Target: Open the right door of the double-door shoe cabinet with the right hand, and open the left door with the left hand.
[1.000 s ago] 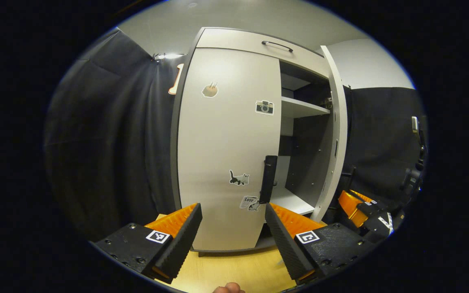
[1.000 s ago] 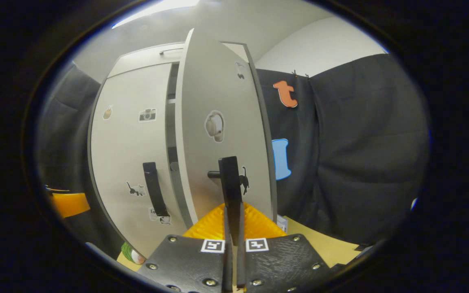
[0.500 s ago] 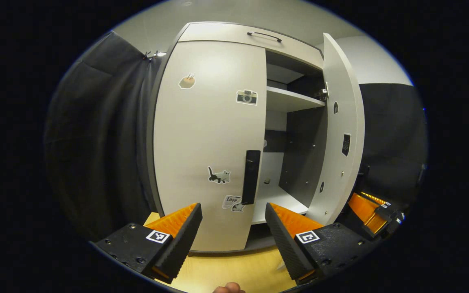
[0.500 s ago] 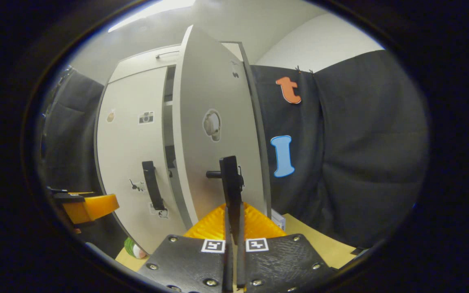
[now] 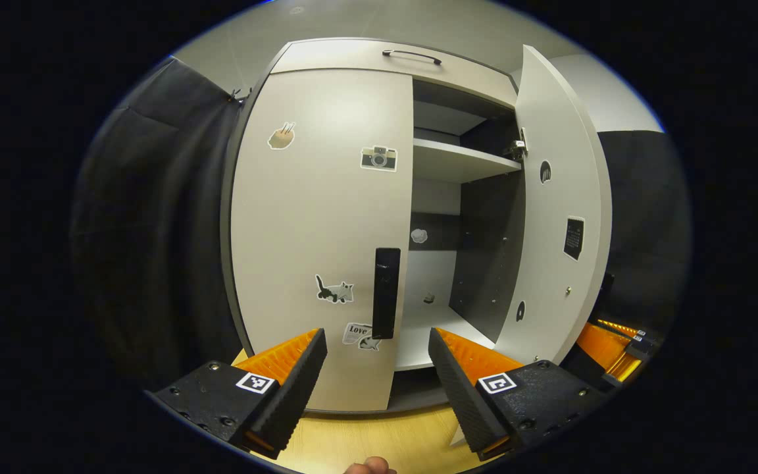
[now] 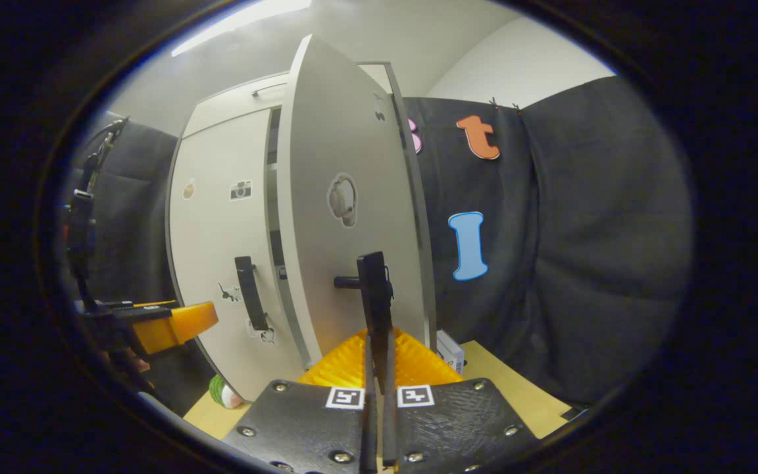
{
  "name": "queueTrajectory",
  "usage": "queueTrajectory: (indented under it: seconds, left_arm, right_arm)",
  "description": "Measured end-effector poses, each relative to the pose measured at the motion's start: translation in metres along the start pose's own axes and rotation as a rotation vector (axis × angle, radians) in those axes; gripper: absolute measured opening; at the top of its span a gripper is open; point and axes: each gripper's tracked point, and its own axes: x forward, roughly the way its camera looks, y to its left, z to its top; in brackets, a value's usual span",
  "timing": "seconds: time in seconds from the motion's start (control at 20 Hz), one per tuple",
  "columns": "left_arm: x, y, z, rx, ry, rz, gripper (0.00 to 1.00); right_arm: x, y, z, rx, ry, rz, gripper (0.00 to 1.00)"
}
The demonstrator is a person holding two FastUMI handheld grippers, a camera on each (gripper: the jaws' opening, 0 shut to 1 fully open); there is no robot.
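While the right tool [image 6: 375,368] pinches the upright handle [image 6: 374,296] of the swung-out right door [image 6: 353,217], the left tool [image 5: 377,368] hangs spread before the cabinet. Just beyond and between its fingers, the shut left door [image 5: 320,224] carries its vertical handle [image 5: 386,292], so the left tool is the nearer one.

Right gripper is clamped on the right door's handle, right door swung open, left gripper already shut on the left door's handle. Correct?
Not quite: the left gripper is open, short of the left door's handle, as the left gripper view shows. The rest holds: the right gripper is shut on the right door's handle, and the right door is swung open.
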Motion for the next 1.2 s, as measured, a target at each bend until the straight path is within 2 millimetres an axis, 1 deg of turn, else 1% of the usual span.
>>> queueTrajectory:
  seconds: [0.05,0.1,0.2,0.3,0.35,0.4,0.45,0.5,0.55,0.6,0.65,0.75,0.85,0.9,0.95,1.05,1.1,1.15,1.2]
  left_arm:
    - [0.001,0.002,0.001,0.001,-0.002,0.006,0.97]
    - [0.001,0.003,0.001,0.004,-0.003,0.015,0.97]
    - [0.004,0.005,0.002,0.007,-0.011,0.026,0.97]
    - [0.011,0.002,0.001,0.005,-0.012,0.028,0.97]
    - [0.015,0.000,0.000,0.005,-0.012,0.028,0.97]
    - [0.019,-0.003,0.000,0.005,-0.012,0.028,0.94]
    - [0.023,-0.005,-0.001,0.005,-0.012,0.028,0.97]
    - [0.027,-0.007,0.000,0.007,-0.015,0.029,0.97]
    - [0.031,-0.008,0.001,0.007,-0.019,0.031,0.94]
    - [0.035,-0.008,0.000,0.009,-0.018,0.033,0.97]
    - [0.039,-0.008,0.000,0.013,-0.017,0.036,0.97]
    - [0.048,-0.005,0.002,0.021,-0.020,0.047,0.96]
    - [0.058,0.001,0.005,0.035,-0.026,0.062,0.97]
    - [0.064,0.003,0.007,0.044,-0.031,0.066,0.97]
    - [0.069,0.004,0.007,0.053,-0.032,0.066,0.97]
    - [0.081,0.004,0.007,0.063,-0.029,0.067,0.97]
    - [0.087,0.003,0.006,0.066,-0.027,0.064,0.97]
    - [0.093,0.003,0.005,0.069,-0.022,0.064,0.97]
    - [0.098,0.002,0.004,0.071,-0.020,0.067,0.97]
  right_arm:
    - [0.001,-0.003,0.000,-0.004,0.000,-0.001,0.04]
    - [-0.001,-0.010,0.001,-0.006,-0.002,-0.008,0.04]
    - [-0.004,-0.030,0.003,-0.013,-0.001,-0.038,0.04]
    - [-0.003,-0.055,0.008,0.011,-0.008,-0.074,0.04]
    - [0.002,-0.065,0.011,0.022,-0.014,-0.082,0.04]
    - [0.006,-0.084,0.013,0.025,-0.014,-0.118,0.04]
    - [0.007,-0.103,0.016,0.022,-0.023,-0.149,0.04]
    - [0.007,-0.118,0.018,0.020,-0.029,-0.158,0.01]
    - [0.005,-0.124,0.018,0.026,-0.024,-0.152,0.01]
    - [0.005,-0.128,0.019,0.045,-0.020,-0.125,0.01]
    - [0.007,-0.123,0.018,0.078,-0.010,-0.087,0.01]
    - [0.007,-0.123,0.017,0.136,0.000,-0.039,0.02]
    - [0.003,-0.131,0.017,0.108,0.004,-0.039,0.03]
    - [0.000,-0.143,0.020,0.068,-0.006,-0.075,0.06]
    - [-0.006,-0.151,0.026,0.021,-0.023,-0.101,0.03]
    - [-0.013,-0.170,0.037,-0.046,-0.052,-0.171,0.02]
    - [-0.019,-0.179,0.039,-0.058,-0.057,-0.196,0.03]
    - [-0.020,-0.182,0.042,-0.059,-0.062,-0.209,0.03]
    - [-0.024,-0.188,0.044,-0.056,-0.069,-0.224,0.05]
